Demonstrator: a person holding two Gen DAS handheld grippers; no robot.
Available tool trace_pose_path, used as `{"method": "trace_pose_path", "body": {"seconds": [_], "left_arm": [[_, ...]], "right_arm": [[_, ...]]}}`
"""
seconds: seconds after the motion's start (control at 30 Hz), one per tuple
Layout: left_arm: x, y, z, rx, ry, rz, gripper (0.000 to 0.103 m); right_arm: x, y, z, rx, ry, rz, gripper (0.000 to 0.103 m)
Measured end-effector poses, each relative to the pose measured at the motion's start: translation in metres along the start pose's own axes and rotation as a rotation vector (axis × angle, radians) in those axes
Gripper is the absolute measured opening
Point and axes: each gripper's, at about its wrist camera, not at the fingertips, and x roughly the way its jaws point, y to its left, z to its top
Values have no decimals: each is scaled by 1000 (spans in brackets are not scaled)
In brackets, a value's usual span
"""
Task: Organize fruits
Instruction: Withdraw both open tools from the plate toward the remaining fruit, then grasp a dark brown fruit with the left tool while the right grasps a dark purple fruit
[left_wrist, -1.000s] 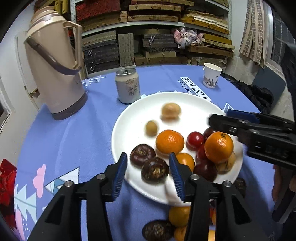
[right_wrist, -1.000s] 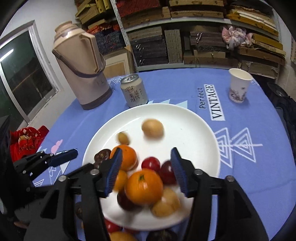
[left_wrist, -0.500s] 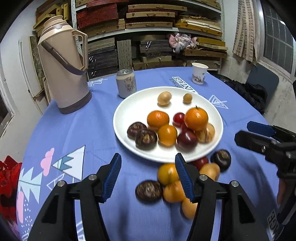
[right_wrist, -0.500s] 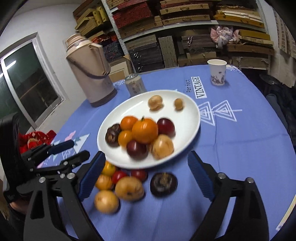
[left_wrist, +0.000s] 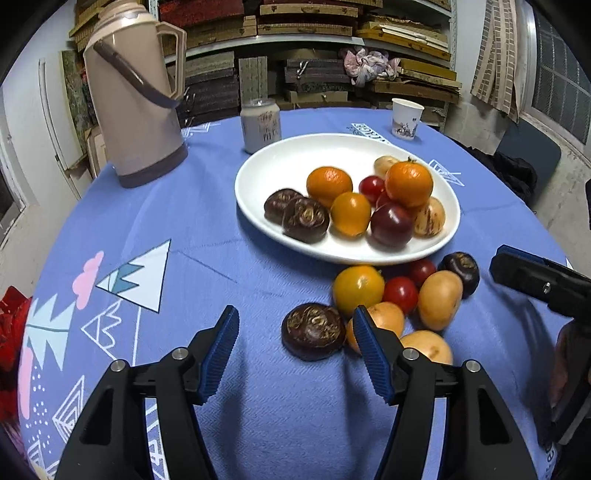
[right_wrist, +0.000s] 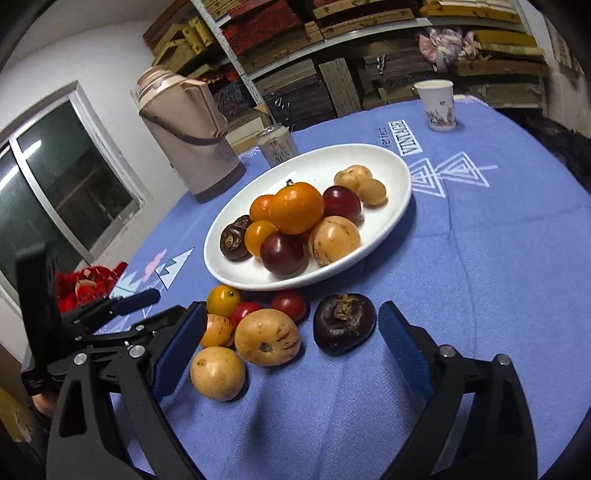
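Round table under blue patterned cloth (left_wrist: 207, 229), bearing all listed below. Beige thermos jug (left_wrist: 136, 99) with dark strap, upright at far left of cloth. White oval plate (left_wrist: 258, 177) mid-table, holding a heap of fruit: large orange (right_wrist: 295, 208) uppermost, smaller orange (left_wrist: 328, 184) behind, two dark red plums, yellow-orange fruit, tan speckled fruit, two dark brown wrinkled fruits at left rim, two small tan fruits at far side. Loose cluster on cloth just in front of plate: dark brown wrinkled fruit (left_wrist: 314, 330) at left end, second dark fruit (right_wrist: 344, 323) at right end, between them a yellow-orange fruit (left_wrist: 358, 290), red cherry tomatoes (left_wrist: 400, 293) and tan speckled fruits (right_wrist: 266, 336); count of tan ones uncertain, possibly four, some half hidden. Left gripper (left_wrist: 295, 350) above cloth, jaws apart and just opening further, nothing clasped, left dark fruit lying beyond the gap near right pad. Right gripper (right_wrist: 291, 336) with jaws spread wide, just opening further, empty, tan fruit and right dark fruit lying ahead between the tips, untouched. Drink can (left_wrist: 260, 125) upright behind plate. White paper cup (right_wrist: 437, 105) at far right.
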Motion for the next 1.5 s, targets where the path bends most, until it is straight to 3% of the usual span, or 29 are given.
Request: {"method": "trace_pose_path", "body": {"seconds": [0.53,0.7,0.8,1.0,1.3,1.5], "left_arm": [[21,0,-8,13,32,-32,62],[27,2,-8,-9,43,-61,57],[28,1,-10,-11,40,-85,44],[26,-2,-14,11,20,-60,44],[22,-1,-16,30,30,-43,44],[25,0,-16,26,44,-44,44]], "right_arm": [[-1,18,-7,-83,8,-7,92],[-2,19,-7,-88,8,-10,92],[-1,18,-8,-90,9,-27,92],[-3,13,-6,-80,-6,-55,92],[-5,7,-4,-94,-60,-206,92],[7,-2,-5,-85,9,-284,92]]}}
